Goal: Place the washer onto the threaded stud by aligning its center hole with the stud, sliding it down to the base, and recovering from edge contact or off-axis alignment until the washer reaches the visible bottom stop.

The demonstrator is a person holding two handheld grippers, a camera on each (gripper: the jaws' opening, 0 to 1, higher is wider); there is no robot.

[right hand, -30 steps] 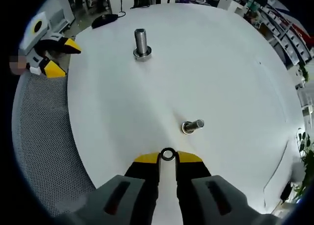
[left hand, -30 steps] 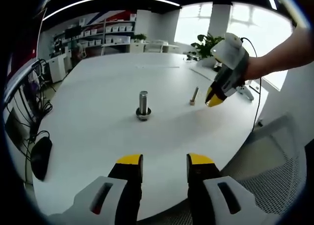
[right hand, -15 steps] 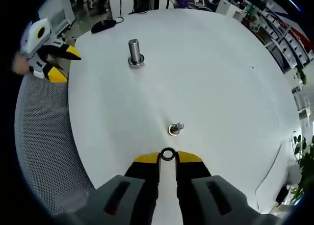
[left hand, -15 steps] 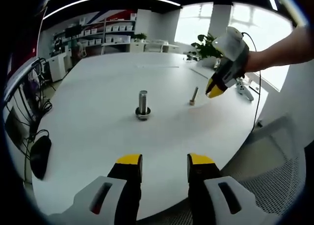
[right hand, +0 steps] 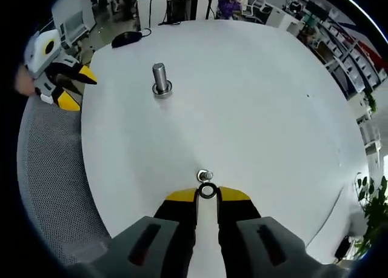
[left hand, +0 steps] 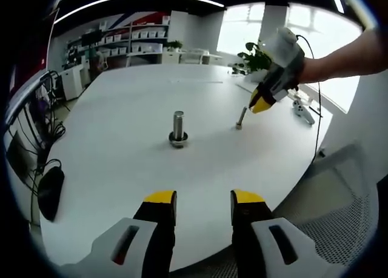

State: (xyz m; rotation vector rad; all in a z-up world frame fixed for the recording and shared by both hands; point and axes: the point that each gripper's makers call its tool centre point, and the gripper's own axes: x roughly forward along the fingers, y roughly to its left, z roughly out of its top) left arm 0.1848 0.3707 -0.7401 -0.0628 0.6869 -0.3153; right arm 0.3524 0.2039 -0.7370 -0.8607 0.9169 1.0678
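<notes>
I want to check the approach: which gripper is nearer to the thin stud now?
Right. The right gripper, holding the washer, hangs just above the thin stud. The left gripper is open at the table's near edge, far away.

I can read no words, numbers or brand marks anywhere. The boxes on the far shelves (left hand: 142, 36) in my left gripper view are too small and blurred.

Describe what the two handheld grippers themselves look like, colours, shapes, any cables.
The left gripper has two blocky black jaws with yellow tips, set in pale grey housings with dark slots. The right gripper is built the same way: yellow-tipped black jaws on grey bodies. Seen in the left gripper view, it has a white-grey body and a thin black cable trailing from it; the forearm behind it is bare, with no sleeve visible.
</notes>
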